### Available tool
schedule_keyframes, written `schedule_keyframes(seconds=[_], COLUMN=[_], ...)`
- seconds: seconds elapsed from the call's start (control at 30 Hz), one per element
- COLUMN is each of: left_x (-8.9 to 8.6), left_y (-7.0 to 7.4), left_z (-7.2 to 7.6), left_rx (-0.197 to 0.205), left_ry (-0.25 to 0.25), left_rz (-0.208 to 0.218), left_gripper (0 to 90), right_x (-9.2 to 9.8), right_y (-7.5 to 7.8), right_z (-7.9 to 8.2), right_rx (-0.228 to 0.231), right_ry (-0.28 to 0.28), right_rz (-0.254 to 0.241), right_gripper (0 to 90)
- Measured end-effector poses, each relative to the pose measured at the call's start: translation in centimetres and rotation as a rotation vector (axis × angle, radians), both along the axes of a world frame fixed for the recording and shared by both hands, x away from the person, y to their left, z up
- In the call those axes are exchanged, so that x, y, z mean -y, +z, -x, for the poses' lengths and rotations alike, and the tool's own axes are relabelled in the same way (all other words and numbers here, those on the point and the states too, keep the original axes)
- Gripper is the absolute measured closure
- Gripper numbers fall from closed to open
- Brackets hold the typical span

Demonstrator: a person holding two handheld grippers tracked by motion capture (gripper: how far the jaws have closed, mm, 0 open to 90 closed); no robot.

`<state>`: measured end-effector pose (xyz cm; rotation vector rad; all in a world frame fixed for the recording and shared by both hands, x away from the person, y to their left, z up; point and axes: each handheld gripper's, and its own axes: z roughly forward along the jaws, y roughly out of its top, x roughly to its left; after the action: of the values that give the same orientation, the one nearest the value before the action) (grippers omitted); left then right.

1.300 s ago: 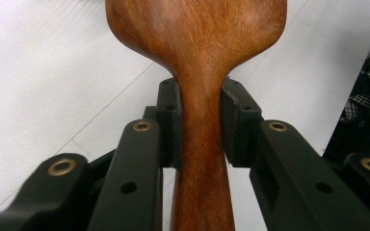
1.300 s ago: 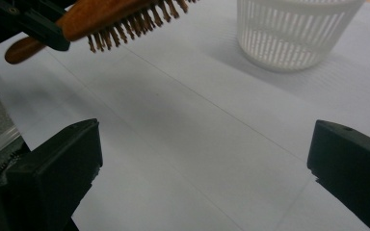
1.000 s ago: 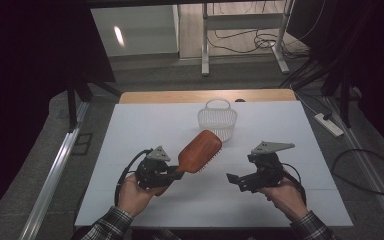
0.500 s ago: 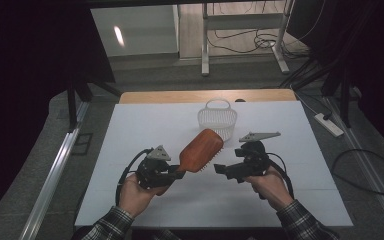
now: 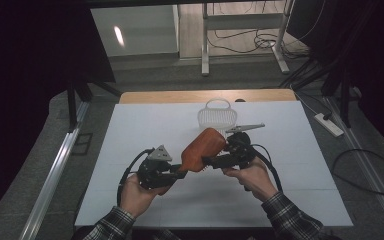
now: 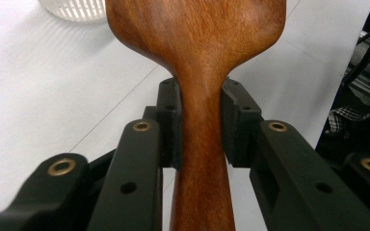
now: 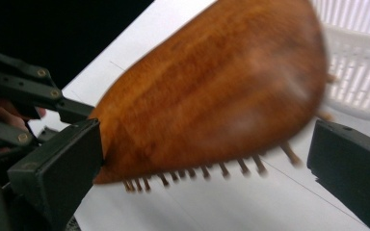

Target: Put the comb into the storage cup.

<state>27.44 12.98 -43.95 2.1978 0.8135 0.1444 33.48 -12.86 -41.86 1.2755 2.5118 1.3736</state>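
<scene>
Since the earlier frames the right gripper [image 5: 214, 161] has travelled leftward across the white surface [image 5: 300, 165] and now sits against the wooden hairbrush [image 5: 203, 148], while the left gripper [image 5: 179, 172] has kept its place. The left jaws are clenched on the brush's narrow handle [image 6: 202, 144], pads pressed to both sides, holding the brush tilted above the surface with its head toward the white plastic basket [image 5: 217, 118]. The right jaws stand wide apart around the brush head [image 7: 212, 96]: the left pad meets its edge and the right pad stands clear. The bristles [image 7: 207, 172] are blurred, and the handle's end is cut off below the left gripper view.
</scene>
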Motion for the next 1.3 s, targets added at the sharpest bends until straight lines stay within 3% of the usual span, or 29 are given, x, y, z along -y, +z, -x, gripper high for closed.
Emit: schedule_keyframes(seconds=[0.3,0.57,0.9,1.07,1.3], left_x=[0.3,0.7,0.9,1.5,2.2], left_y=[0.1,0.1,-0.2,-0.8,-1.1], left_z=[0.1,0.1,-0.1,-0.2,-0.6], left_rx=[0.012,0.019,0.009,-0.005,-0.024], left_ry=[-0.007,-0.01,-0.012,-0.024,-0.034], left_rz=[0.001,0.004,0.006,-0.035,-0.053], left_gripper=[72.2,72.2,72.2,72.2,72.1], right_x=[-1.1,-1.1,-0.4,0.3,0.6], right_y=[-0.2,-0.3,-0.2,0.3,0.6], right_z=[-0.7,-0.9,-0.9,-1.0,-0.9], right_rx=[-0.03,-0.038,-0.072,-0.094,-0.119], right_ry=[-0.002,-0.014,-0.011,-0.01,0.001], right_rz=[-0.033,-0.074,-0.164,-0.238,-0.262], right_gripper=[0.0,6.4,25.7,40.6,49.6])
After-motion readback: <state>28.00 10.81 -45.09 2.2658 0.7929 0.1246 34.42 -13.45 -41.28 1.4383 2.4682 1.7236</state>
